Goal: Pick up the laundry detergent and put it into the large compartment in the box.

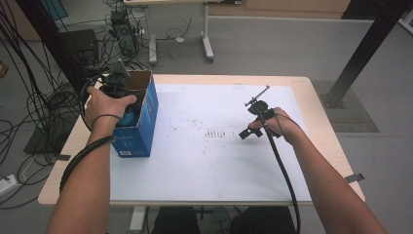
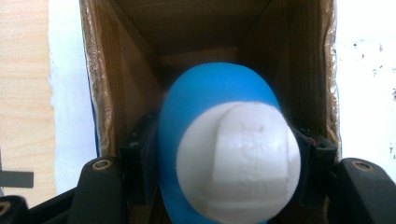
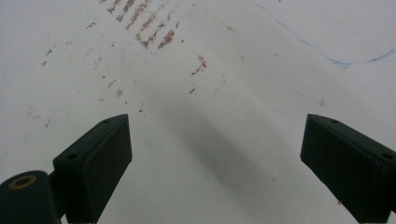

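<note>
blue and white, the rounded object (image 2: 224, 154) is clamped in the left gripper (image 2: 219, 163) jaws, already inside the mouth of the cardboard box (image 2: 100, 93) with only the release left, while farther off the right gripper (image 3: 215, 158) hangs wide open and empty over the tabletop (image 3: 224, 84).

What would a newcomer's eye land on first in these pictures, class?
Most striking is the blue and white object clamped between the left gripper jaws, right at the mouth of the open blue cardboard box on the table's left side. Next come the right gripper, held open and empty over the white sheet, and the reddish-brown smudges at the sheet's middle.
</note>
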{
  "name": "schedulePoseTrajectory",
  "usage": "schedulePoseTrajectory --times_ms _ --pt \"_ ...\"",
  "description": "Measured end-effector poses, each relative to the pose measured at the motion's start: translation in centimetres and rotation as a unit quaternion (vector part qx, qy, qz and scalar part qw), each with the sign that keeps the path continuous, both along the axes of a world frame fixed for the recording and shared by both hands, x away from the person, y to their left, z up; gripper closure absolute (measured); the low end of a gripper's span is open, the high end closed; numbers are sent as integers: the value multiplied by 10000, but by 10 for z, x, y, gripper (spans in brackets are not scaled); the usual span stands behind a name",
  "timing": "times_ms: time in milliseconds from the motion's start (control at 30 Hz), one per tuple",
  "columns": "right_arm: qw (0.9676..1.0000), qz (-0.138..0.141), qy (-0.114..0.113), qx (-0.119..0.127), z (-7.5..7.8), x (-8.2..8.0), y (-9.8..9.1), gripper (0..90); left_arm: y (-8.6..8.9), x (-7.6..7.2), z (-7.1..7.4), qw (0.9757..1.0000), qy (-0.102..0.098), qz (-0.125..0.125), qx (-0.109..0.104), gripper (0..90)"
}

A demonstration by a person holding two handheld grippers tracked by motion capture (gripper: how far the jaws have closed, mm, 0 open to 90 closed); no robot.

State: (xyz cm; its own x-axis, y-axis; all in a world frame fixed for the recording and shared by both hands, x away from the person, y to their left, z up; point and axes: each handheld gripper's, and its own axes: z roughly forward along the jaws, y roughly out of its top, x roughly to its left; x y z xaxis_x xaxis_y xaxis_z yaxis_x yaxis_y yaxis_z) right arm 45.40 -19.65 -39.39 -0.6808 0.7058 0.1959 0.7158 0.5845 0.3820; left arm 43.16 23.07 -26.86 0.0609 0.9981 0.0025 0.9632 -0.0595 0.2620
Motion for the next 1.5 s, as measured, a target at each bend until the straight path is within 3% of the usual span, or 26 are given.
schedulePoseTrajectory --times_ms 767,1333,1500 --pt "10000 -3 2 -5 0 0 -2 85 3 1 -2 9998 111 151 -30 344" --pt "10000 27 -24 5 2 -1 0 87 -4 1 18 9997 100 169 115 196" --pt "10000 57 -52 2 3 -2 0 88 -6 2 25 9996 185 141 179 158"
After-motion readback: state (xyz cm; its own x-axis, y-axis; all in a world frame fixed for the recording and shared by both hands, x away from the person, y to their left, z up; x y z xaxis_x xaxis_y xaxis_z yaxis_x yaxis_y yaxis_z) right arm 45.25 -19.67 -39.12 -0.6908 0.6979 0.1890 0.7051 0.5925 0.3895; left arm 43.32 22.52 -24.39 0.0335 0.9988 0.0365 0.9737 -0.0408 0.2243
